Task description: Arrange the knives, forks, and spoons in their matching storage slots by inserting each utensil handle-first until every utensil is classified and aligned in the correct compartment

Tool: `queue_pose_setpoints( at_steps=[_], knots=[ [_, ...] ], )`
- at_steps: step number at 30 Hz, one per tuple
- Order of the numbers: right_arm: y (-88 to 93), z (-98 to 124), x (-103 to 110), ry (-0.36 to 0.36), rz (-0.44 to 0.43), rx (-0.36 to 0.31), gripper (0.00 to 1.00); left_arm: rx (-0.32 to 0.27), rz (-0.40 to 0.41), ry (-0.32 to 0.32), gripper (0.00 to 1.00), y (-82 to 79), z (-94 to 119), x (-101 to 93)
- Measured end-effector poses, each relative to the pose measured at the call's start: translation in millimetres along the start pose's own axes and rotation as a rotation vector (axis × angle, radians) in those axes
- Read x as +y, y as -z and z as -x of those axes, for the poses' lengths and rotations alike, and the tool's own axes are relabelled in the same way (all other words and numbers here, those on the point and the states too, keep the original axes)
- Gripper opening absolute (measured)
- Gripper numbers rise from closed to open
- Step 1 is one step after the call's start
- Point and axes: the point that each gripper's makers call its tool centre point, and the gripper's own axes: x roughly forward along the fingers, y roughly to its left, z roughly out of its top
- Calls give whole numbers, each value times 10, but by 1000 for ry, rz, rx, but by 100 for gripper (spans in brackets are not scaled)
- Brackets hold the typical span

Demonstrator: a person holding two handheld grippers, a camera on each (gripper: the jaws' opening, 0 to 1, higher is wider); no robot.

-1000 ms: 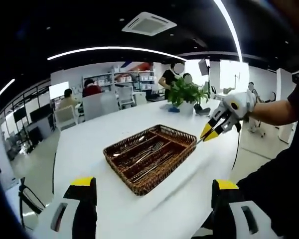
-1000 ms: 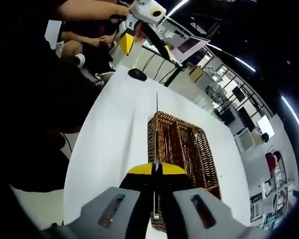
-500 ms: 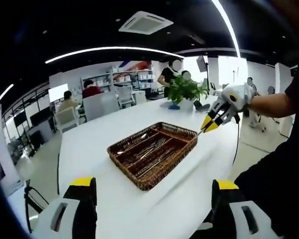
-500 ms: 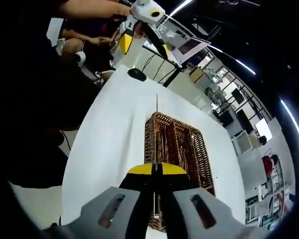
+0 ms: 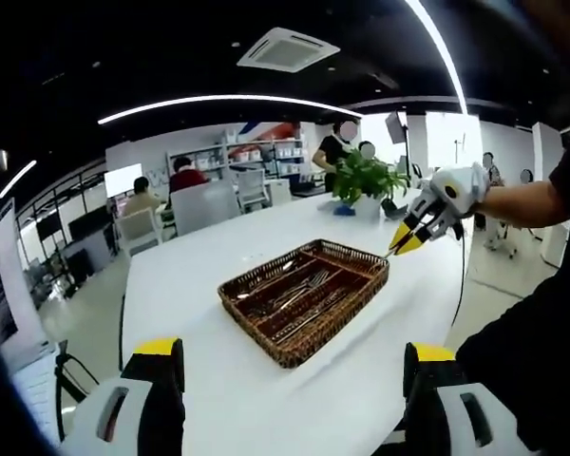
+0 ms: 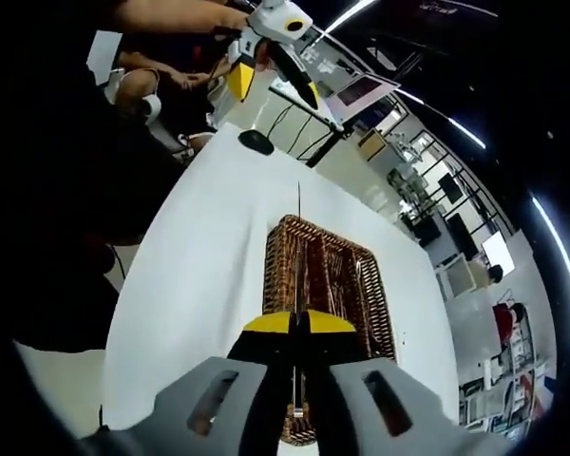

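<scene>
Left gripper view: your left tool (image 5: 287,399), yellow-tipped jaws spread wide, nothing between them, above white tabletop (image 5: 199,380). Beyond it, brown woven wicker cutlery tray (image 5: 305,296) on tabletop, metal forks and spoons (image 5: 299,288) lying in its compartments. Past tray's far corner, your right tool (image 5: 406,240), held in white-gloved hand (image 5: 456,193), jaws closed.

Right gripper view: your right tool (image 6: 296,328) pinched tight on thin metal knife (image 6: 296,256), blade pointing forward over tray (image 6: 328,313). Far off, green potted plant (image 5: 364,180).
</scene>
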Motion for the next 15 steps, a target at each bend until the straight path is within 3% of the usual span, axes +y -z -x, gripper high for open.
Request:
queue_pose_setpoints(
  at_steps=[15],
  knots=[
    [32,-266,-371,21,44,3,0,-11,3,-7,100,-29,-89,86]
  ],
)
